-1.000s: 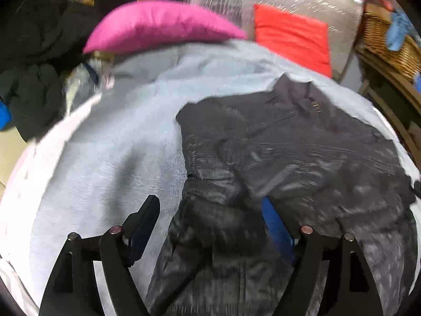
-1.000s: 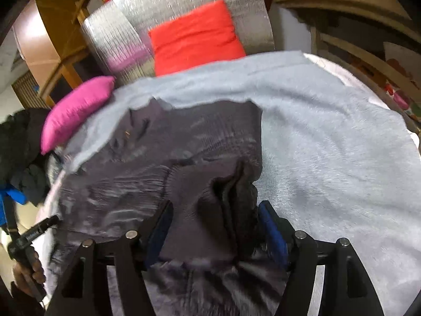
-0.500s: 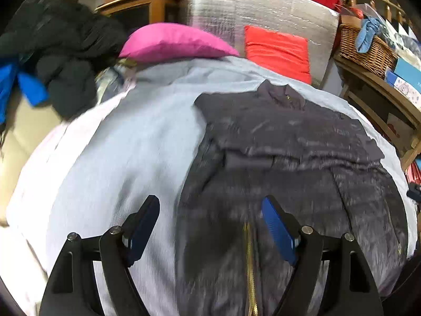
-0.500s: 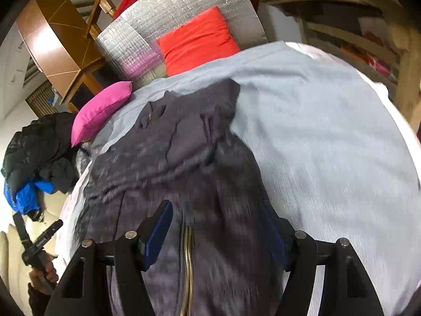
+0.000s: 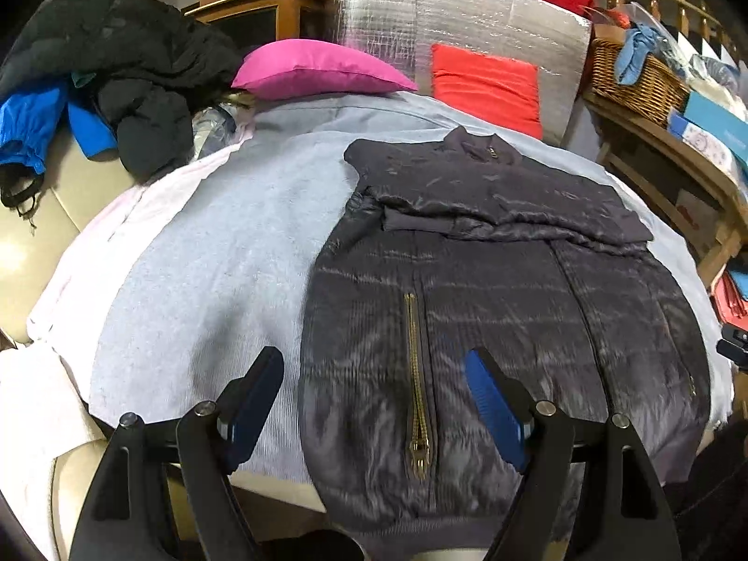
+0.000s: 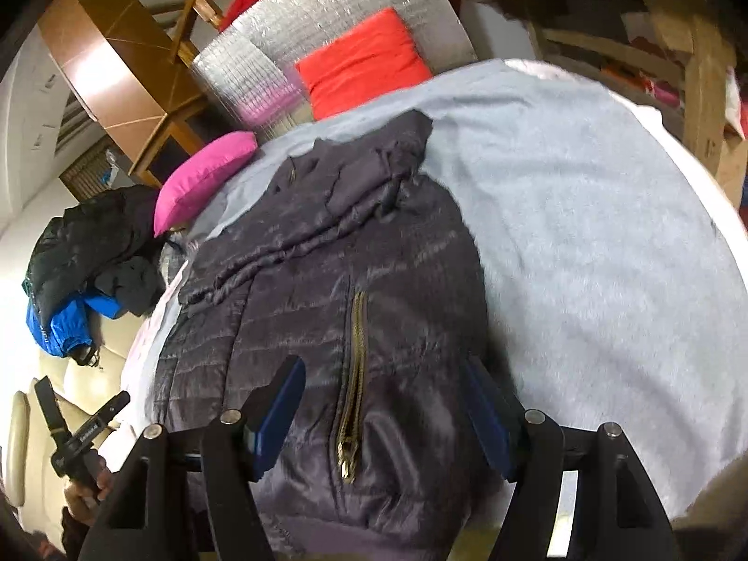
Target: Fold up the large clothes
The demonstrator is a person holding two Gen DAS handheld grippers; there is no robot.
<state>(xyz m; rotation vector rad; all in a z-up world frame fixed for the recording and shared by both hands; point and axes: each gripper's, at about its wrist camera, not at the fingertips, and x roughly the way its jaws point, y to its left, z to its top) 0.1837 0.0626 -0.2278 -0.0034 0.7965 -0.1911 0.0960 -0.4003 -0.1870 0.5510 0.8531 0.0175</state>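
A dark puffy jacket [image 5: 491, 290] lies flat on a pale blue blanket [image 5: 210, 271] that covers the bed. Its sleeves are folded across the chest, and its collar points to the far end, near a pink pillow [image 5: 318, 70] and a red pillow [image 5: 486, 84]. A gold zipper [image 5: 416, 374] shows on a pocket near the hem. The left gripper [image 5: 374, 402] hangs over the near left part of the jacket, its jaws spread wide and holding nothing. The right gripper [image 6: 388, 416] hangs over the near right part, jaws also apart and empty, though its picture is a bit blurry. A heap of black and blue clothes [image 5: 93, 84] sits off to the left
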